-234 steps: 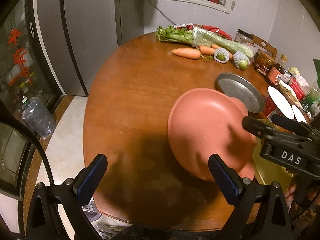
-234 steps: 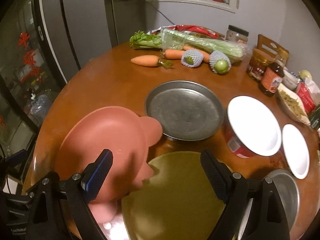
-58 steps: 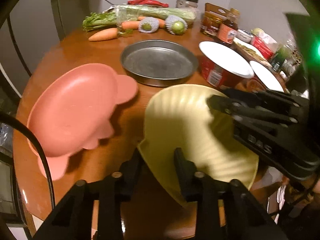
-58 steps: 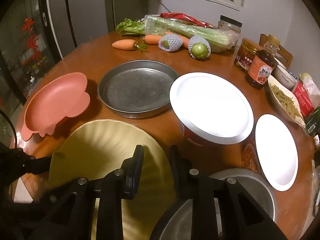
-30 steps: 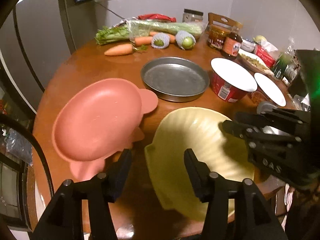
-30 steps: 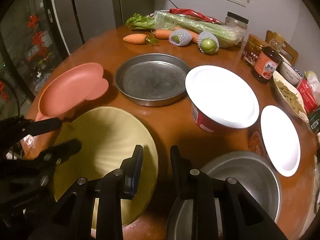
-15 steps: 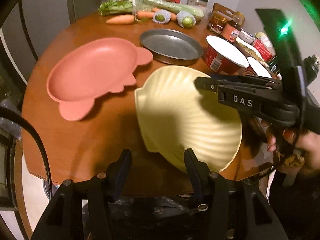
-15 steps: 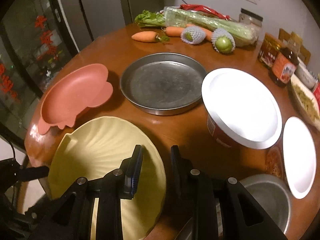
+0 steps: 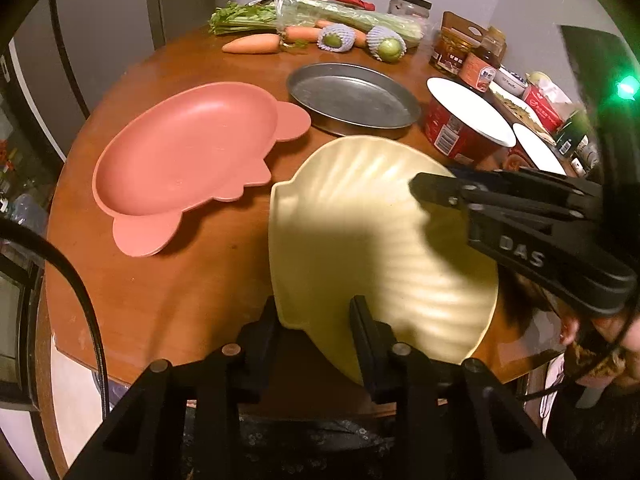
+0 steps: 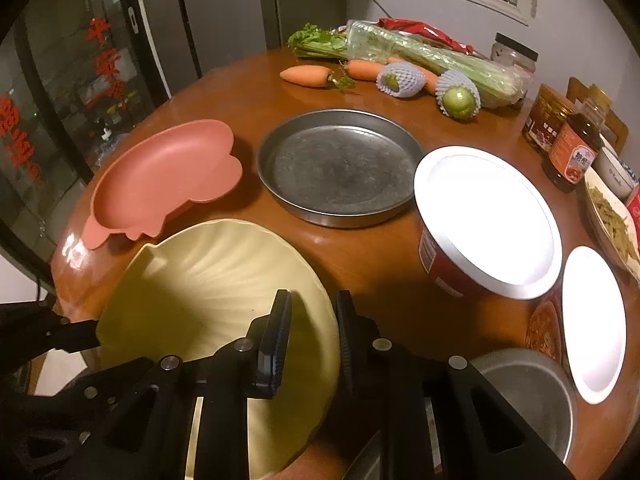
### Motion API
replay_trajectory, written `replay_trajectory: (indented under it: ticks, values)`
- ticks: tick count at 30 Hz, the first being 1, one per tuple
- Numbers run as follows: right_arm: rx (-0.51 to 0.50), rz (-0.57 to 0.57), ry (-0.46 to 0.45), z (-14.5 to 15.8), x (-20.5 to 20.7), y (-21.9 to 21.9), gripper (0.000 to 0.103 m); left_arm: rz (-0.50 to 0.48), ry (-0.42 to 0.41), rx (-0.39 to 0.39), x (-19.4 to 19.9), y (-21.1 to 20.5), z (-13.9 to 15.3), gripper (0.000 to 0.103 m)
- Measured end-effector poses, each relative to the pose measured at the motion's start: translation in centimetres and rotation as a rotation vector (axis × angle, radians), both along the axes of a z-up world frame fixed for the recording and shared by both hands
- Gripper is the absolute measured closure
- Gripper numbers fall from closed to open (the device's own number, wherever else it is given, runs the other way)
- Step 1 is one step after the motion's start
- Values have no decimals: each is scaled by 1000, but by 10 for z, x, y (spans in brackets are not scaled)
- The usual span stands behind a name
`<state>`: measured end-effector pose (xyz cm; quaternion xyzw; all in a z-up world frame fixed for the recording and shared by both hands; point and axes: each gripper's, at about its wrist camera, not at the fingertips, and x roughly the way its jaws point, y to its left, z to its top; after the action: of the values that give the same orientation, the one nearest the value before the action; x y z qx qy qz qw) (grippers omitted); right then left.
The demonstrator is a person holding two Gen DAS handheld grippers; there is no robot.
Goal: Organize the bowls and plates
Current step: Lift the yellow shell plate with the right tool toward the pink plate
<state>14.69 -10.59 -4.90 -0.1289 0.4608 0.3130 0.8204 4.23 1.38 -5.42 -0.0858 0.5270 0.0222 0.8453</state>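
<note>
- The yellow shell-shaped plate is gripped from two sides, tilted, over the near edge of the round wooden table; its ribbed inner face is toward both cameras.
- The left gripper has just been closing; its jaws now stand on either side of the plate's near rim, one finger in front of the rim and the other behind, and seem to pinch it, though the contact itself is partly hidden.
- The right gripper is clamped as tight as it goes on the plate's opposite rim; in the right wrist view the rim runs between its two fingers; in the left wrist view it reaches in from the right over the plate.
- The pink animal-shaped plate lies flat on the table to the left of the yellow one, apart from it.
- Behind them sits a round metal pan; to its right a red tub with a white lid, then a smaller white lid; a metal bowl lies at the near right.
- Along the far edge lie carrots, celery and netted green fruit; jars and a sauce bottle stand at the right.
</note>
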Motion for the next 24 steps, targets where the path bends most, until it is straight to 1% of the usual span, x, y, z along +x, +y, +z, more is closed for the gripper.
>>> replay_trajectory:
  ticks: [7, 11, 18, 24]
  values:
    - [73, -23, -8, 22, -14, -14, 79, 13, -42, -13, -5, 5, 15, 68]
    - [104, -27, -35, 38, -17, -12, 79, 37, -81, -3, -6, 14, 27, 68]
    - [141, -10, -48, 59, -18, 12, 79, 92, -141, 13, -5, 48, 45, 68]
    - [184, 1, -29, 74, -14, 42, 79, 139, -157, 25, 4, 82, 54, 68]
